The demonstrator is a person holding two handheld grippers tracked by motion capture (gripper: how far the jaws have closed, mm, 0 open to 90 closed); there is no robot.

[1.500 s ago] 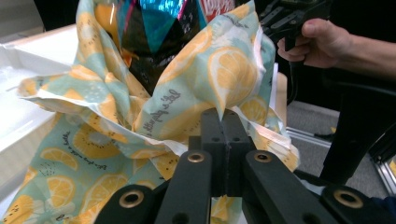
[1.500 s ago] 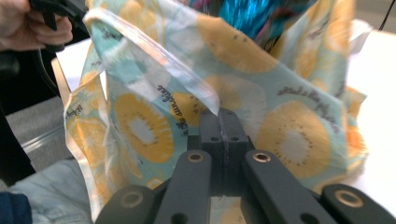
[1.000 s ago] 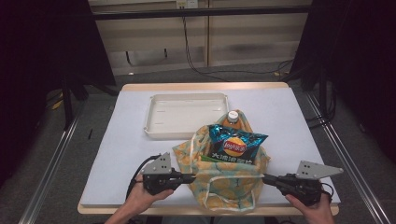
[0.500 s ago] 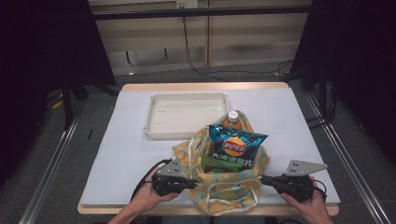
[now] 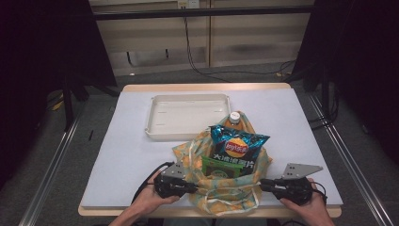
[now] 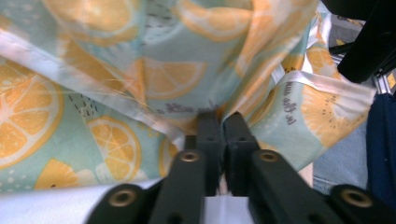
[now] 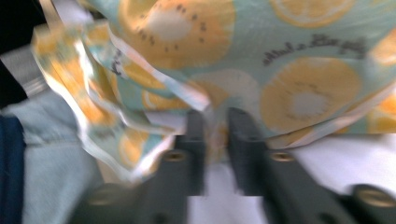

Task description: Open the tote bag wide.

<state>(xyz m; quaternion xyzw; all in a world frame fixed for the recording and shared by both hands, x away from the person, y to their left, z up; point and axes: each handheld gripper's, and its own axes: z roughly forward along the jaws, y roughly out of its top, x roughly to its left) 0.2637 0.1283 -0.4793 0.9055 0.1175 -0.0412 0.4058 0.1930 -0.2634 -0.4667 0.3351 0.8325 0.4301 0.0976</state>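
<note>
White table (image 5: pixel 117 155): my left gripper (image 5: pixel 192 187) jaws, just eased slightly, nearly closed on the lemon-print bag (image 5: pixel 226 190) cloth; right gripper (image 5: pixel 261 184) likewise, cloth between.

One lemon-print cloth bag (image 5: pixel 226 188) is sitting on the bench (image 5: pixel 127 155), holding one blue crisp packet (image 5: pixel 237 147), one orange-capped bottle (image 5: pixel 234 117) and one green box (image 5: pixel 219 167). One white tray (image 5: pixel 186 115) is lying behind. Two hand-held grippers, left (image 5: pixel 194 187) and right (image 5: pixel 263 185), are flanking it.
</note>
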